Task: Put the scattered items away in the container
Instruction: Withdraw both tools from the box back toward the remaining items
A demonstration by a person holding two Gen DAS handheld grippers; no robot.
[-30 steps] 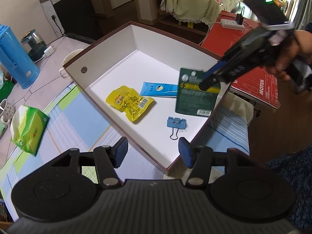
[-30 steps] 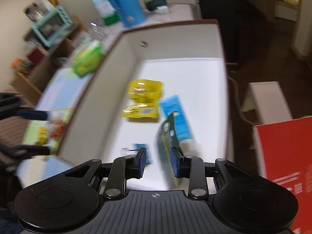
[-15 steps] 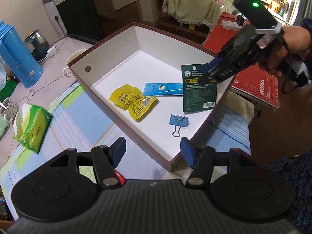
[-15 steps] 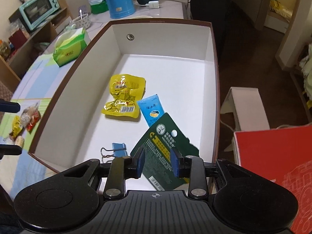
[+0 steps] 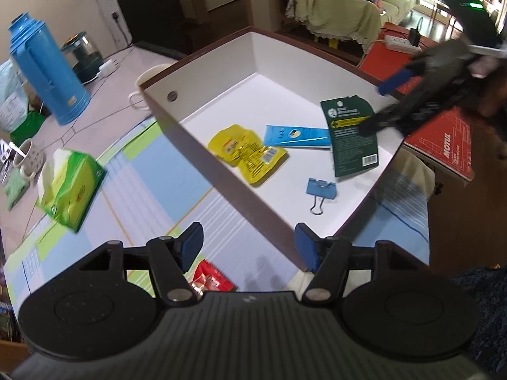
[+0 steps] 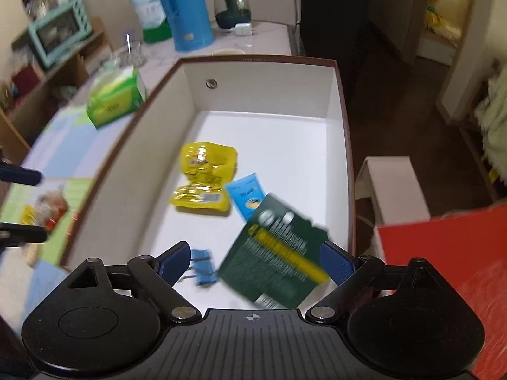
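The white box point(image 5: 253, 63) with its brown rim sits on the table at the edge of a blue and green checked cloth point(image 5: 158, 183), and four things lie on its floor. A yellow snack packet point(image 5: 245, 153) rests near the middle, with a blue sachet point(image 5: 296, 136) just beside it. A dark green card packet point(image 5: 350, 136) lies flat with one edge over the end of the sachet. A blue binder clip point(image 5: 320, 190) sits apart from the others, nearer the front corner of the box.

The right gripper point(image 6: 256, 261) hovers over that near corner with its jaws wide apart and nothing between them — the green packet is below it, on the box floor. From the left camera the same tool shows as a dark blurred shape above the packet.

The left gripper point(image 5: 248, 243) is over the cloth outside the box, its blue pads point(image 5: 191, 243) spread wide and empty. Beneath it a red wrapper point(image 5: 210, 277) lies on the cloth — still outside the box.

Further off on the table stand a green tissue pack point(image 5: 68, 186), a blue thermos jug point(image 5: 47, 69) and a white mug point(image 5: 144, 87) tucked against the outer wall of the box
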